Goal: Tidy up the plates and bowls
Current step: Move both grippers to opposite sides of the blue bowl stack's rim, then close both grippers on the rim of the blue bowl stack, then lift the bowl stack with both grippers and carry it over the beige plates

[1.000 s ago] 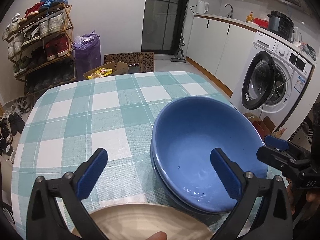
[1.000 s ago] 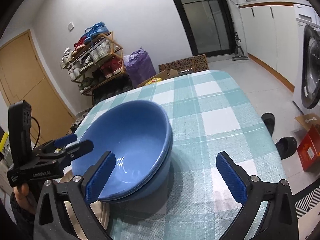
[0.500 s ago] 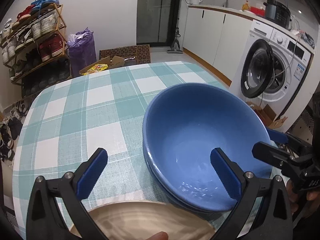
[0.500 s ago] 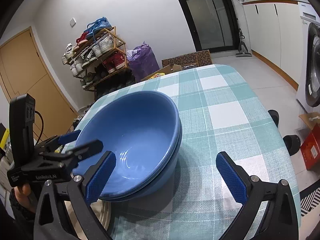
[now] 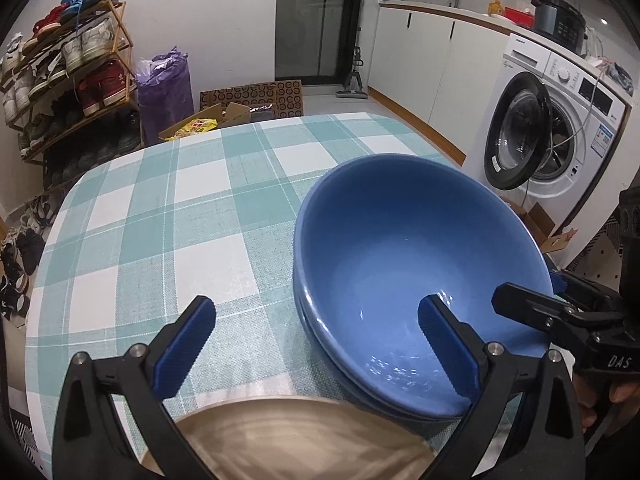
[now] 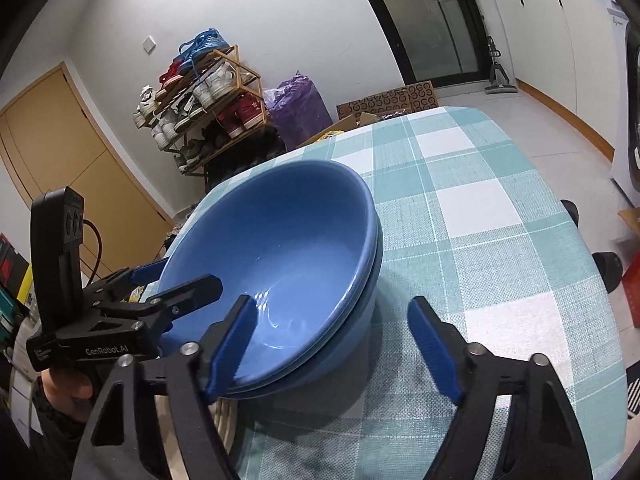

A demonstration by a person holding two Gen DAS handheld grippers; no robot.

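Two blue bowls (image 5: 404, 264) are seen nested, one inside the other, on the teal-checked tablecloth (image 5: 160, 216); the stack sits toward the washing-machine (image 5: 560, 128) side of the table.

Left gripper (image 5: 316, 344): jaws are held wide apart, nothing gripped. The near-left rim of the bowl stack lies between the fingers: right finger (image 5: 448, 348) is over the bowl interior, left finger (image 5: 184, 346) is outside over bare cloth. Contact with the rim cannot be told. A tan plate (image 5: 292, 440) is seen just below the jaws, beside the bowls.

Right gripper (image 6: 332, 348): jaws are partly open and closing. The stack's near-right rim is straddled: left finger (image 6: 232, 350) is inside the bowl, right finger (image 6: 434, 350) is well clear over cloth. Pads are not pressed on the wall, so nothing is held
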